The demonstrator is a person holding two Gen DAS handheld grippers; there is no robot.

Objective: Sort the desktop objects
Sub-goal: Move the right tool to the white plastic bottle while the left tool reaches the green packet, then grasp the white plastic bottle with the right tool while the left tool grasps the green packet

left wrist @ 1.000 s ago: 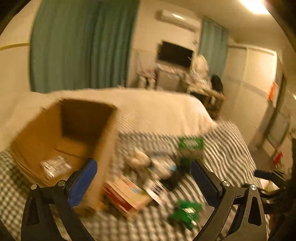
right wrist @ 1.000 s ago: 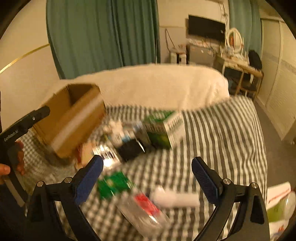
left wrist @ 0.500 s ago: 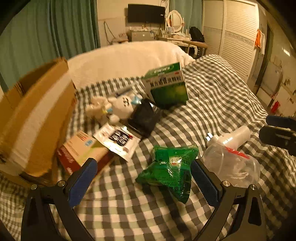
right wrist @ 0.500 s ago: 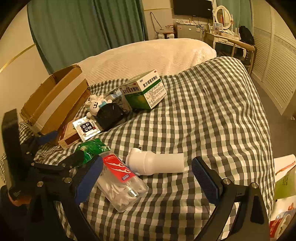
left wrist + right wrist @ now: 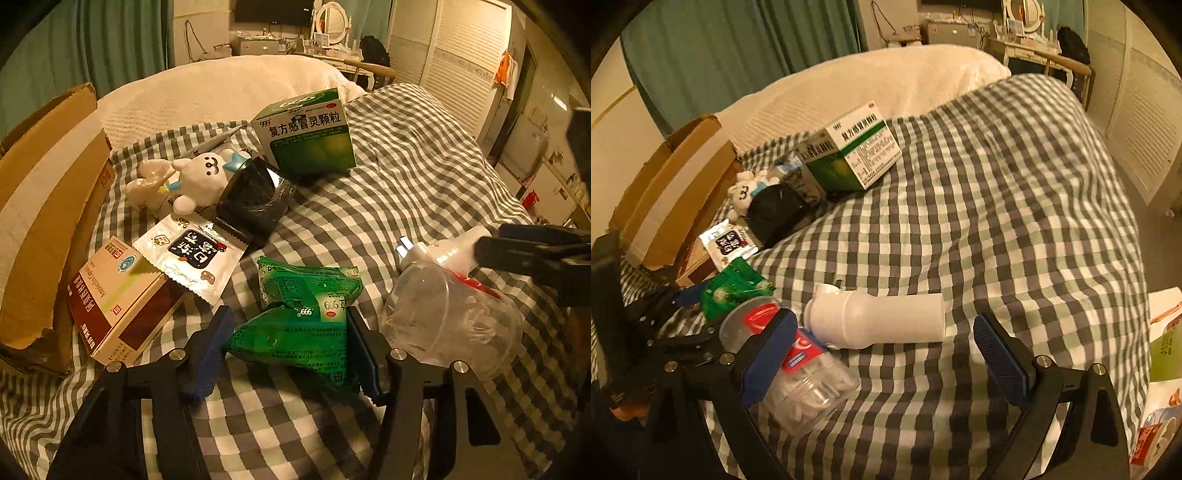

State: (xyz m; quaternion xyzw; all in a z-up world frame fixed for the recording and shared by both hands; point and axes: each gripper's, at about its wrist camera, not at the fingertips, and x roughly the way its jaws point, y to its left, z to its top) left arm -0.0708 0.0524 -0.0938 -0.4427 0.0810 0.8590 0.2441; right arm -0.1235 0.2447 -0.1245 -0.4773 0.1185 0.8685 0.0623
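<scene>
My left gripper [image 5: 288, 347] is shut on a green foil packet [image 5: 306, 314] lying on the checked bedcover; the packet also shows in the right wrist view [image 5: 735, 291]. My right gripper [image 5: 882, 354] is open, its fingers either side of a white plastic tube [image 5: 879, 321] that lies on the cover. A clear jar with a red label [image 5: 790, 369] lies just left of the tube; it also shows in the left wrist view [image 5: 450, 317].
An open cardboard box [image 5: 44, 192] stands at the left. Near it lie a red and white medicine box [image 5: 122, 299], a silver sachet [image 5: 192, 254], a black pouch [image 5: 255, 195], a white plush toy [image 5: 199, 177] and a green medicine box [image 5: 306, 136].
Both grippers have dropped toward the bedcover. The left fingers have closed around the green packet. The right gripper has moved in over the white tube.
</scene>
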